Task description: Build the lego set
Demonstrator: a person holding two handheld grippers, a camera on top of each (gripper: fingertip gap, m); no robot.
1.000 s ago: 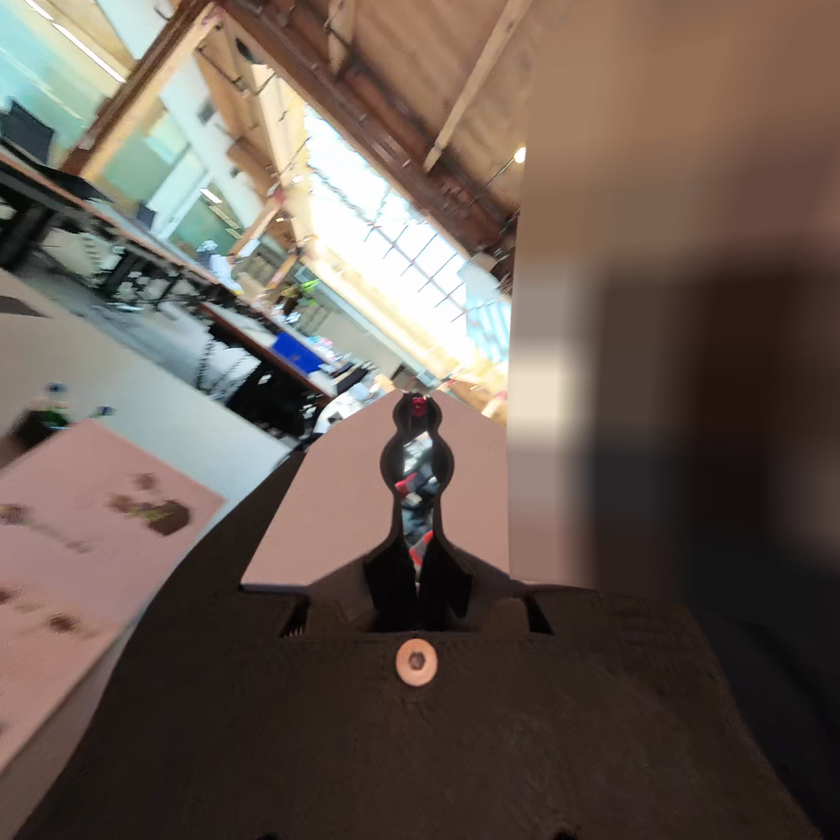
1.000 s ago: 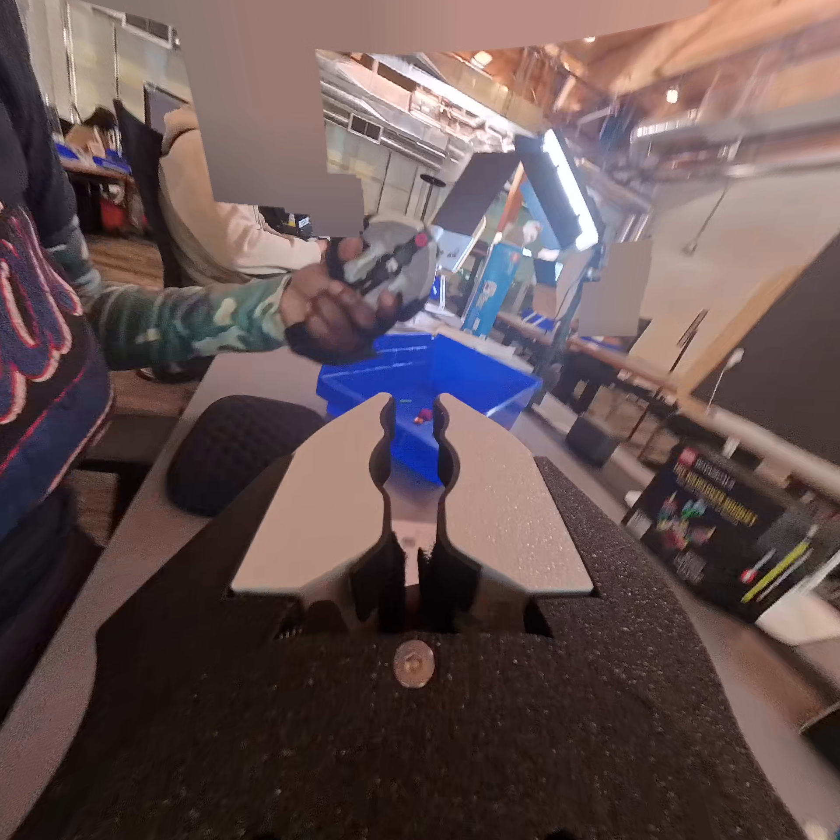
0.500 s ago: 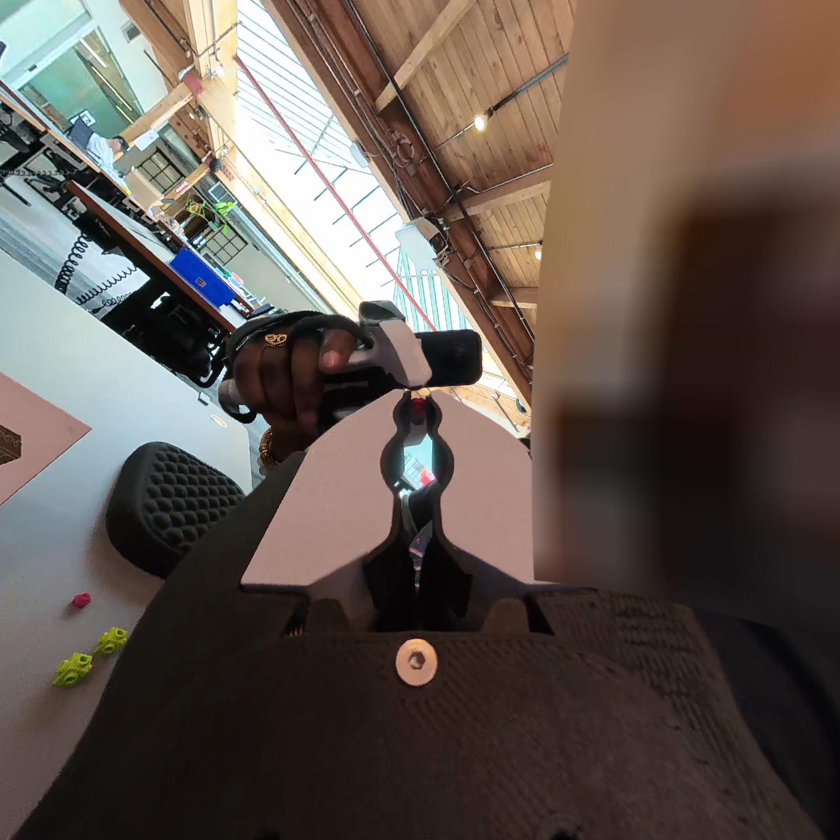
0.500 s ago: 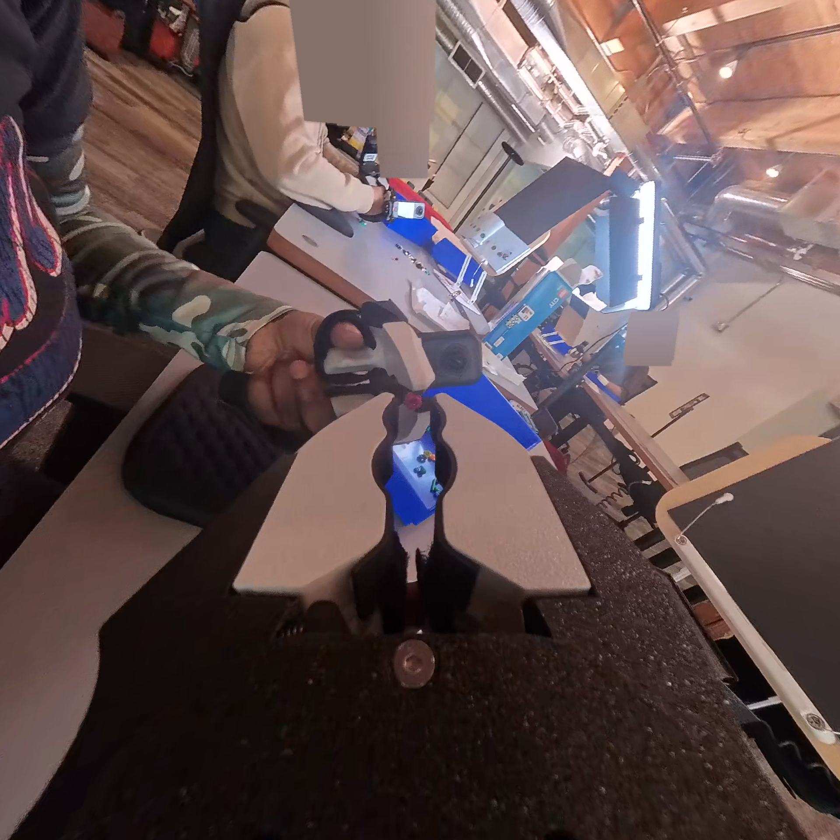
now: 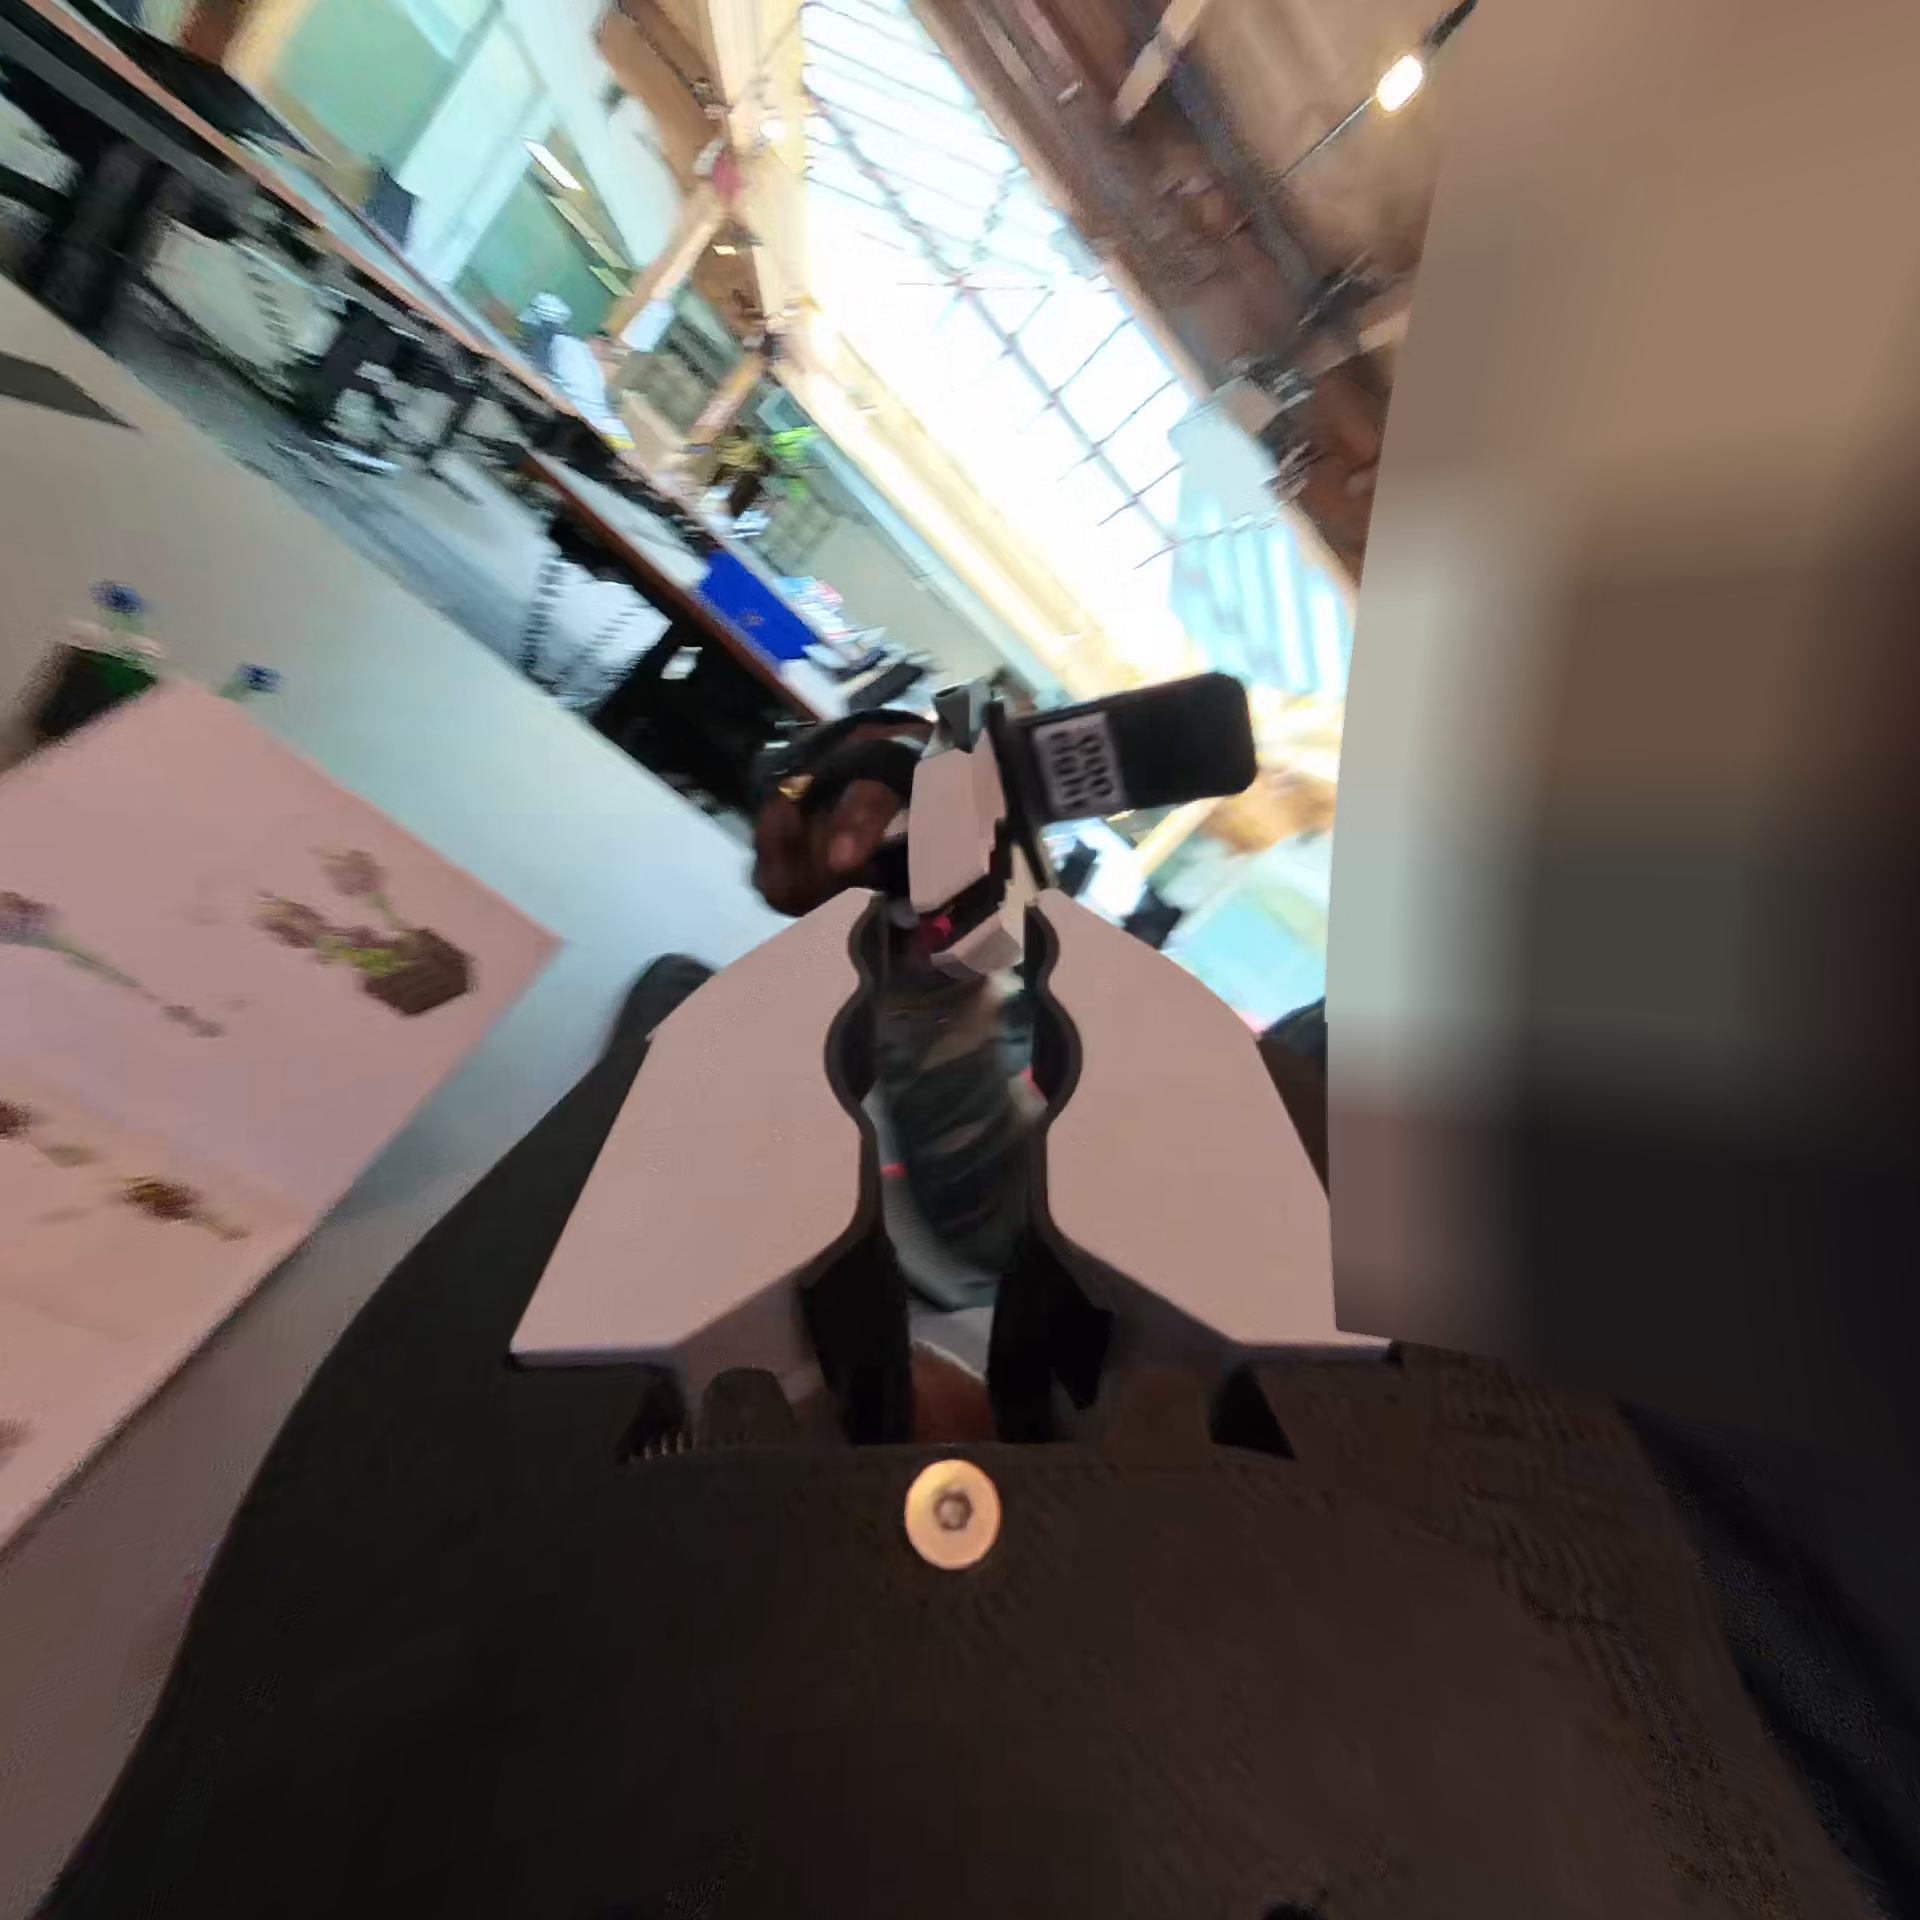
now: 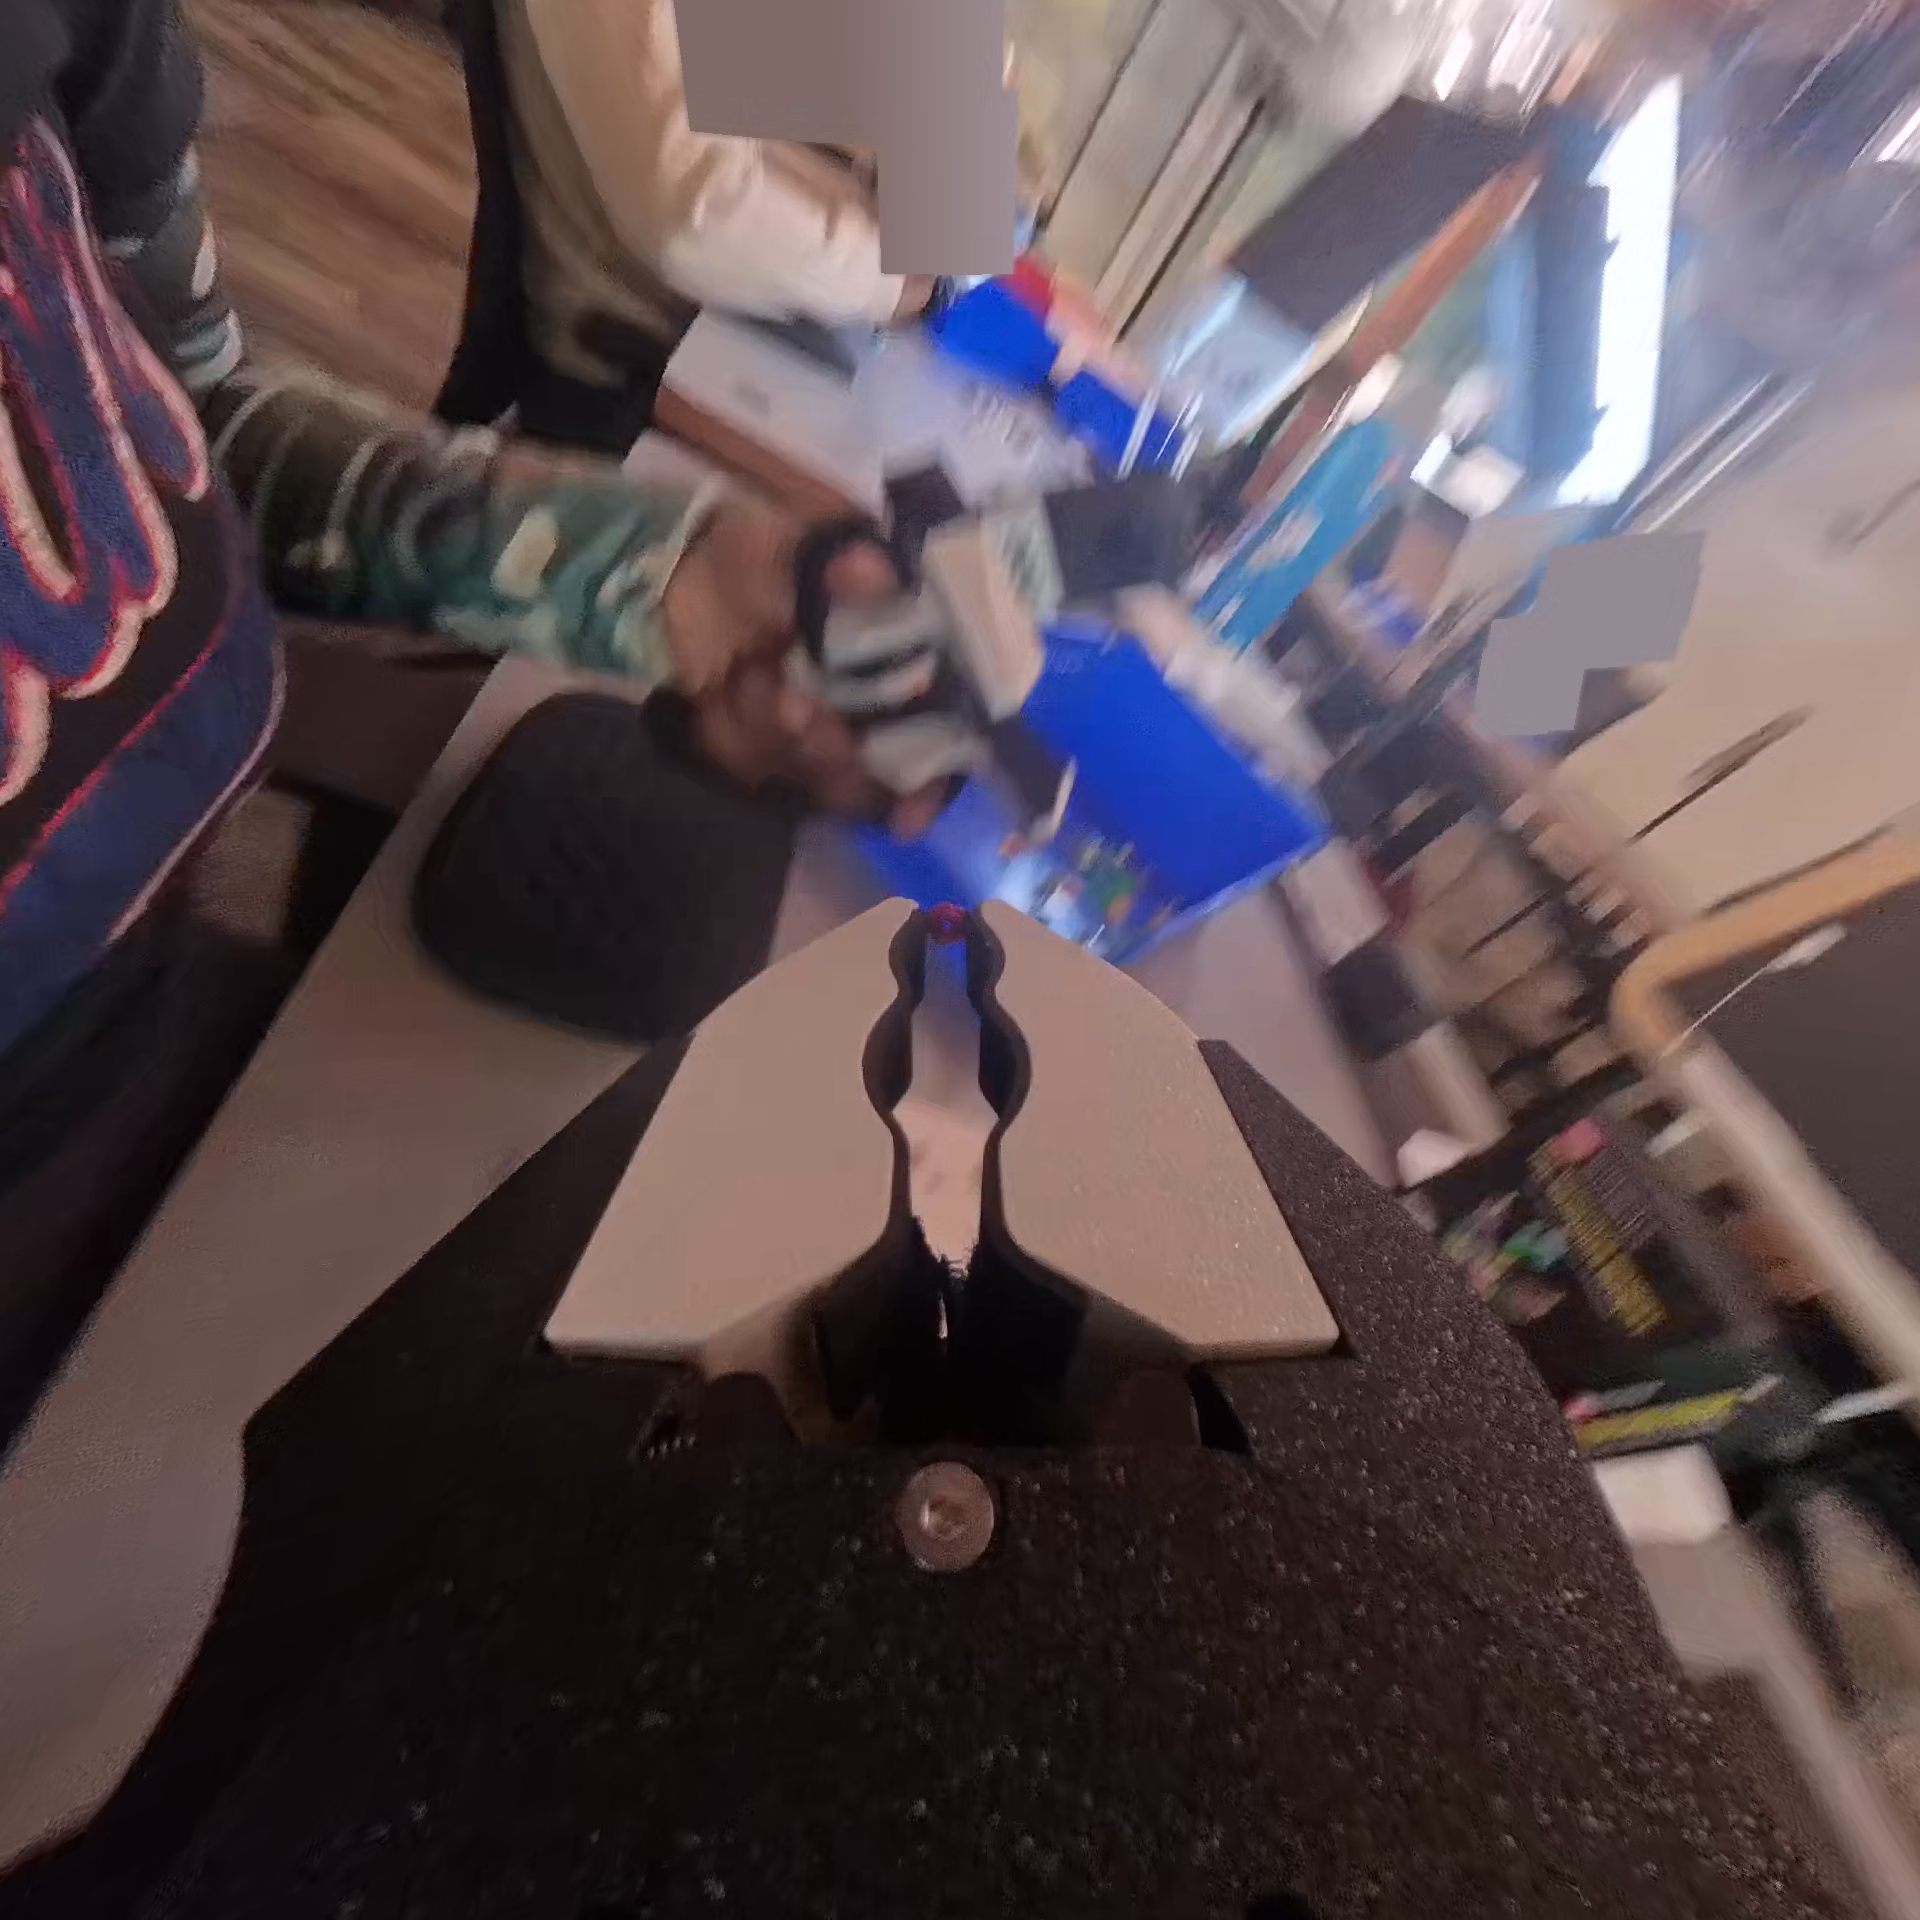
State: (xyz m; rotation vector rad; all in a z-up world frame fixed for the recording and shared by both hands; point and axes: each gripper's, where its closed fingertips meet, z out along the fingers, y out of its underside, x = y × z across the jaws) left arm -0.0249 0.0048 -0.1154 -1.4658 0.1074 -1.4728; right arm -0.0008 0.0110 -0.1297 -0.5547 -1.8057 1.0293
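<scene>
A tiny red lego piece sits pinched between the tips of my right gripper, which is shut on it. In the left wrist view my left gripper stands open, a clear gap between its grey fingers. The right gripper's grey fingers point into that gap, with the red piece at their tips. The two grippers meet tip to tip in the air above the table. In the right wrist view the left gripper is a blur in a hand with a camouflage sleeve.
A pink instruction sheet lies on the grey table at left. A blue bin with loose pieces stands ahead, a black padded cushion beside it, a dark lego box at right. A person in a cream top sits behind.
The red piece passed from my left gripper to my right. The left gripper, shut on it before, has opened. The right gripper, open before, has closed on it.
</scene>
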